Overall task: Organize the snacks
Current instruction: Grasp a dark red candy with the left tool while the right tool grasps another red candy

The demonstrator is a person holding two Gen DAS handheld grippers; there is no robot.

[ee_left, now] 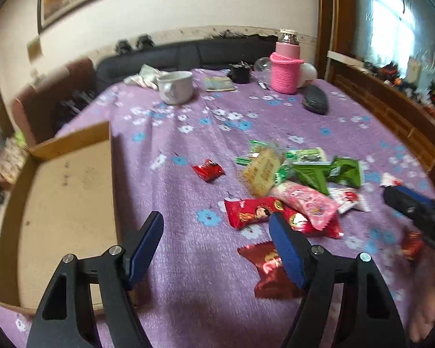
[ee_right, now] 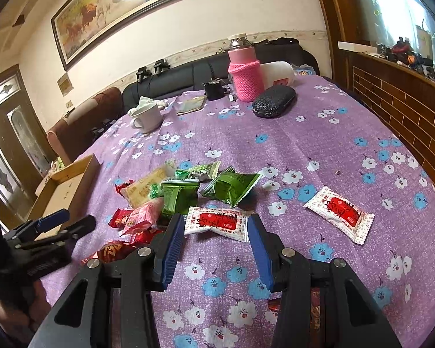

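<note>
On the purple flowered table [ee_right: 319, 133] our snacks lie heaped near us: green packets [ee_right: 232, 187], a pink one [ee_left: 304, 203], red ones [ee_left: 255, 211] and a white-and-red packet [ee_right: 217, 221]. Another white-and-red packet [ee_right: 340, 214] sits apart to the right. At the left edge waits an open cardboard box [ee_left: 69, 203], bare inside, which we judge is where the snacks belong. Our left claw [ee_left: 217, 226] hangs fairly wide and empty between box and heap, a shiny red packet [ee_left: 272, 272] just behind its right finger. Our right claw [ee_right: 216, 227] stands narrower, also empty, framing the near white-and-red packet without pressing it, probably lining up to pinch it.
</note>
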